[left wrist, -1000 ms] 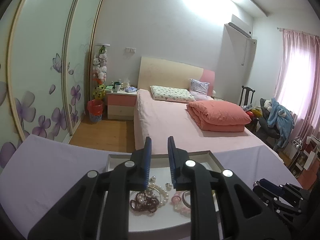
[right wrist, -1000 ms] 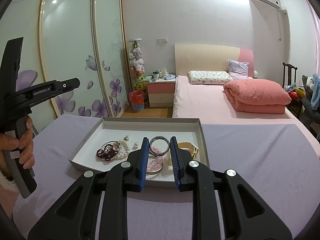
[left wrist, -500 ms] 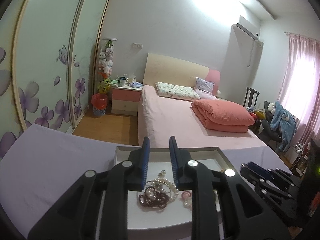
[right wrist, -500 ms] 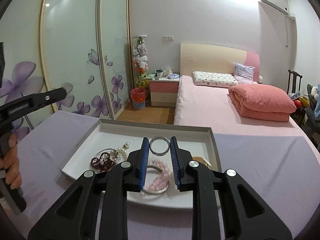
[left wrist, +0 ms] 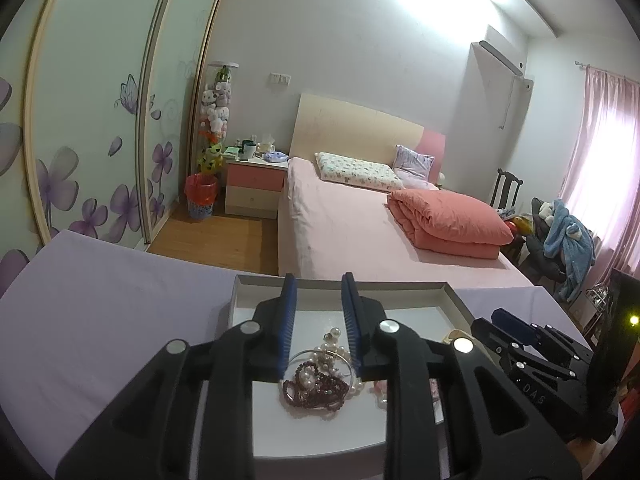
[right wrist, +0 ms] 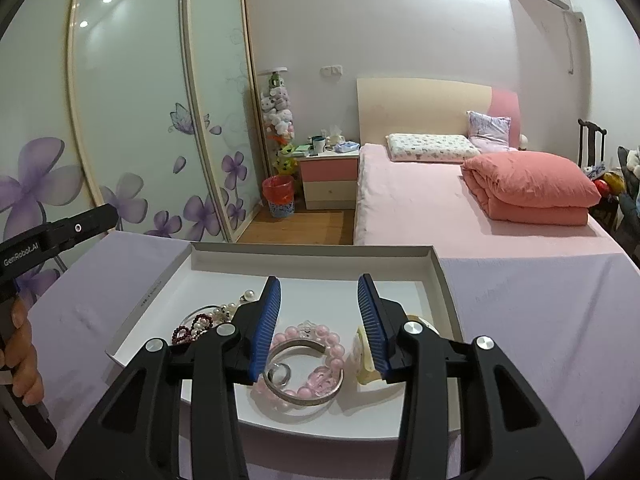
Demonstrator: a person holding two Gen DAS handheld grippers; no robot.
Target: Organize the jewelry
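Over the white tray (right wrist: 440,276), right gripper (right wrist: 320,320) opening wide above silver bangle (right wrist: 304,376) w/ pink beads — nothing gripped; left gripper (left wrist: 318,320) opening too, narrow gap, over dark red bead tangle (left wrist: 316,390) — holding nothing.

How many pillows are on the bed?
2: a patterned pillow against the headboard, and a smaller lilac pillow right of it. The folded quilt could hide more.

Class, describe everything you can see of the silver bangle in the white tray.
The silver bangle looks like a metal band, an open cuff with a gap at its far side. It lies flat near the front edge of the white tray, overlapping a pink bead bracelet, with a small silver ring inside its loop. The right tool hangs above it, jaws opening, nothing gripped.
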